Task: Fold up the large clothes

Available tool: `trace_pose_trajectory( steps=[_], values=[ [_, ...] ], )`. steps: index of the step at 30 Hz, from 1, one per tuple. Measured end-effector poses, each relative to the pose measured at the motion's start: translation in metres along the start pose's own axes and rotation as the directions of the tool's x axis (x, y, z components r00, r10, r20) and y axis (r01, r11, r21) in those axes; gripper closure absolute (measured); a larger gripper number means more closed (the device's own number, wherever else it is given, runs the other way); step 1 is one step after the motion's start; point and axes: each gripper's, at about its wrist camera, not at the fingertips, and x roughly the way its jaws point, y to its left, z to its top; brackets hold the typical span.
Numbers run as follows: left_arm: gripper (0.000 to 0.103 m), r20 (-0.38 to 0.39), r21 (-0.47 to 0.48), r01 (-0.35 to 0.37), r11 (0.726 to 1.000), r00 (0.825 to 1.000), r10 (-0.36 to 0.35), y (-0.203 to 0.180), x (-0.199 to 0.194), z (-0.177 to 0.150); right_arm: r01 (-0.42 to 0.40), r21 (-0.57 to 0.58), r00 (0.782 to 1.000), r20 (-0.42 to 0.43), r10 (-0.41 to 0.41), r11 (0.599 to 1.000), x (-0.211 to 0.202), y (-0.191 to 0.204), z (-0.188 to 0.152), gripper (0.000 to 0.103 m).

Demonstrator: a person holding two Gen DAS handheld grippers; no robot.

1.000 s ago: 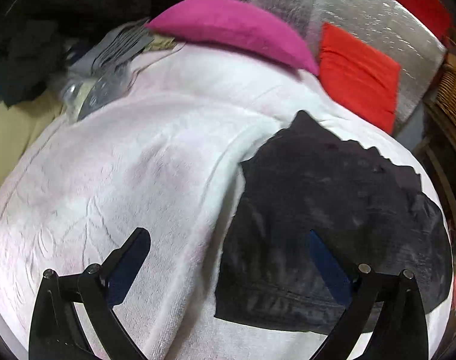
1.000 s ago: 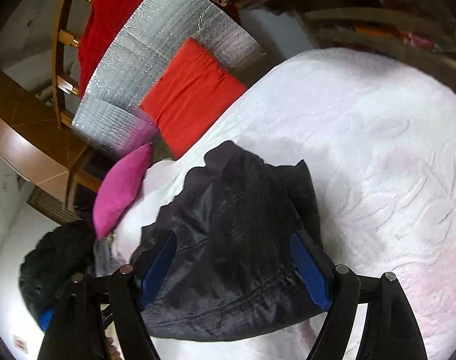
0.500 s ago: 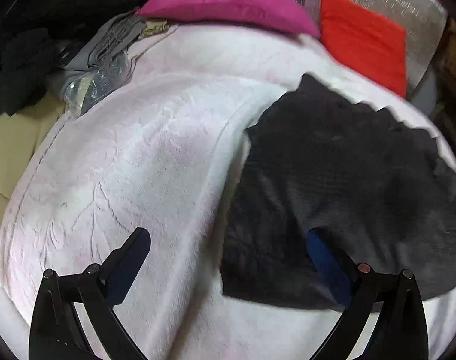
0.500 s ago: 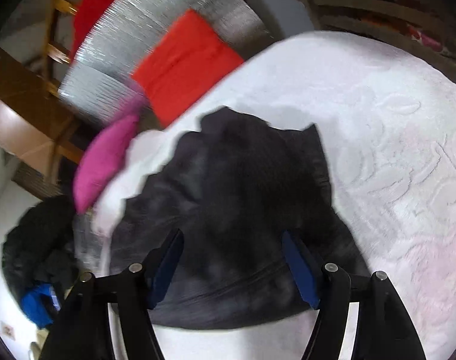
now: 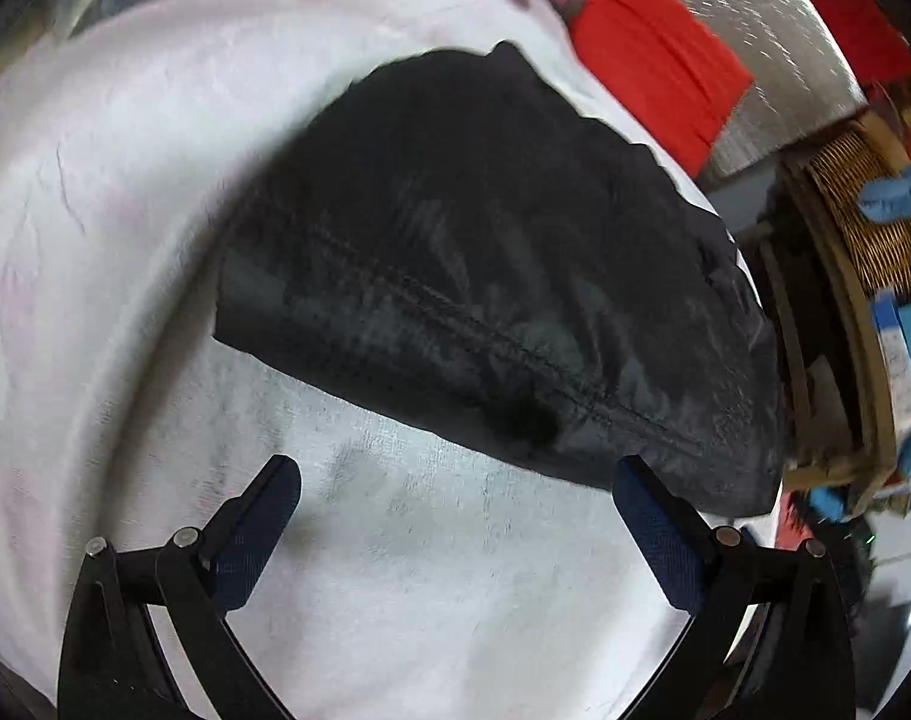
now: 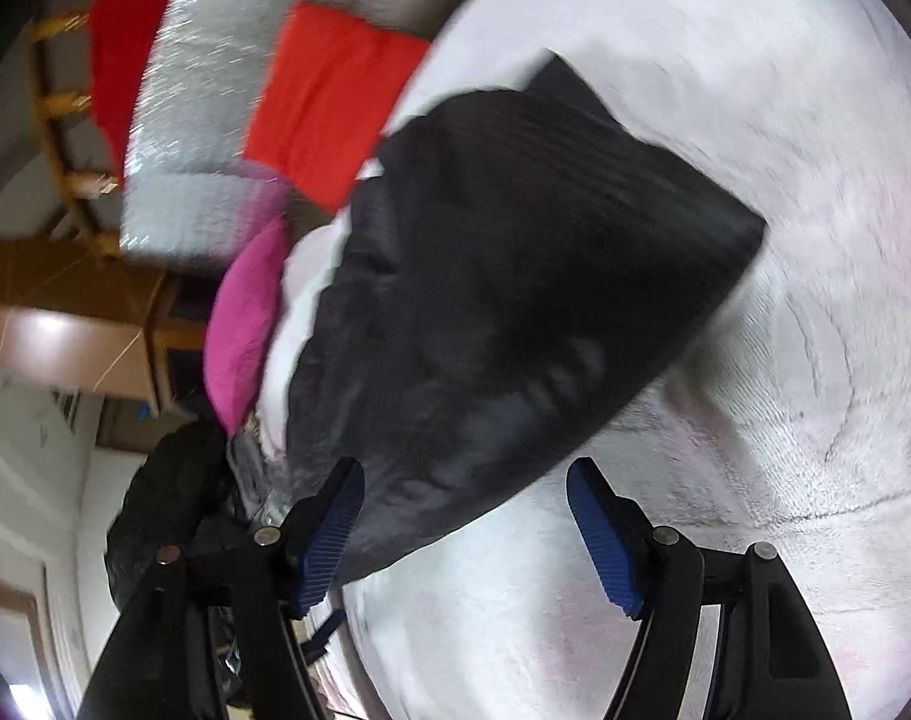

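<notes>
Here left gripper (image 5: 455,480) spread wide, nothing between its pads, only white blanket (image 5: 431,570) under it; black garment (image 5: 491,276) fills frame centre just beyond the fingertips, right pad at its near hem. Right gripper (image 6: 464,483) partly spread, jaws opening slightly, garment's lower edge (image 6: 503,300) lying between them, unpinched. Magenta pillow (image 6: 245,324) centre left, red cloth (image 6: 329,114) upper left.
</notes>
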Motion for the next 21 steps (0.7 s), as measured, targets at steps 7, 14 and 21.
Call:
trace_pose_trajectory(
  steps=[7, 14, 21],
  values=[
    [0.000, 0.077, -0.122, 0.093, 0.988, 0.993, -0.084, 0.007, 0.016, 0.015, -0.001, 0.062, 1.000, 0.023, 0.000, 0.998, 0.028, -0.008, 0.011, 0.027],
    [0.001, 0.151, -0.232, 0.189, 0.954, 0.976, -0.157, 0.018, 0.038, 0.025, -0.069, 0.110, 0.994, 0.088, 0.059, 0.992, 0.044, -0.016, 0.023, 0.025],
    [0.023, 0.252, -0.304, 0.232, 0.924, 0.955, -0.156, 0.026, 0.046, 0.024, -0.122, 0.124, 0.981, 0.164, 0.101, 0.985, 0.052, -0.016, 0.035, 0.025]
  ],
)
